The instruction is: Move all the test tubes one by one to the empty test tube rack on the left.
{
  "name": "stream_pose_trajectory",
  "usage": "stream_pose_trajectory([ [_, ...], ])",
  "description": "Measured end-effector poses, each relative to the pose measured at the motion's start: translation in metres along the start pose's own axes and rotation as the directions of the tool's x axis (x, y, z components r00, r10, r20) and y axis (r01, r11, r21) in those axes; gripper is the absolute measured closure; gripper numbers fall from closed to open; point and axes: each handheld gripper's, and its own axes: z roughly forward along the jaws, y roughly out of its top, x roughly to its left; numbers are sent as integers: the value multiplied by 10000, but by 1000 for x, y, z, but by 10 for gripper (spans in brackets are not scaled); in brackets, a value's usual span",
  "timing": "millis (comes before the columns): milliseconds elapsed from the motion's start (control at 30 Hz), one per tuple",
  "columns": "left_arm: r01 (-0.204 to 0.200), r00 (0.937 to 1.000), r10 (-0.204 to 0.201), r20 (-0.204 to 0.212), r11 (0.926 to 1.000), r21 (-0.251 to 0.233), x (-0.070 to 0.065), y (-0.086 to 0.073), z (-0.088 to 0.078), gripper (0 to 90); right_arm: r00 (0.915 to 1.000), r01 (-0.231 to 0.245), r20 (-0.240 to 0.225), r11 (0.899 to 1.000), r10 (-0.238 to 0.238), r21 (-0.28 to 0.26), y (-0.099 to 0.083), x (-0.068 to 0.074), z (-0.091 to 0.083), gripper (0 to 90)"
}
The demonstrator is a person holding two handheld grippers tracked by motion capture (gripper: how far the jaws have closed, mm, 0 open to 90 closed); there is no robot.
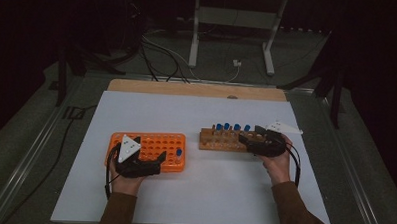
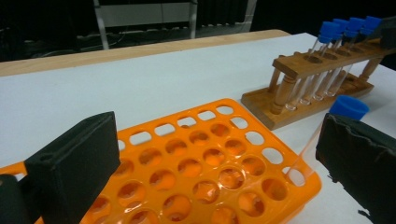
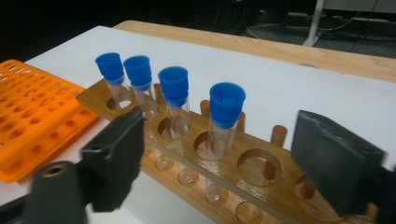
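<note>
An orange rack (image 1: pixel 150 140) with many round holes lies left of centre, and one clear blue-capped tube (image 2: pixel 348 106) stands in its near right corner hole. My left gripper (image 2: pixel 219 140) is open wide over the rack's near edge, with that tube just inside its right jaw and untouched. On the right a wooden rack (image 1: pixel 208 140) holds several blue-capped tubes. My right gripper (image 3: pixel 224 149) is open around the rack's right end. The nearest tube (image 3: pixel 227 105) stands between its jaws, clear of both pads.
The racks sit on a white sheet (image 1: pixel 193 192) over a wooden table whose far edge (image 1: pixel 197 89) shows bare. Beyond it are floor cables (image 1: pixel 158 55) and a white stand (image 1: pixel 232 23). The wooden rack's right-hand holes (image 3: pixel 259 167) hold no tubes.
</note>
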Motion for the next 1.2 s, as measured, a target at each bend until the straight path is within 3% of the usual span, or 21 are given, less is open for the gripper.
stream_pose_trajectory([
  [300, 147, 9997, -146, -194, 9999, 47, 4, -2, 0, 6, 9992, 349, 186, 9993, -347, -101, -1, 3, 9, 545],
  [500, 137, 9995, -134, -268, 9998, 115, 3, -3, 2, 6, 9952, 677, 703, 9977, -678, 45, -2, 6, 11, 707],
  [767, 140, 9995, -137, -286, 9998, 119, 3, -4, 2, 6, 9871, 1287, 935, 9915, -1298, 180, -1, 15, 13, 753],
  [1200, 108, 9999, -105, -133, 9998, 178, 2, -4, 4, 6, 9929, 799, 889, 9968, -795, -6, 2, 13, 9, 761],
])
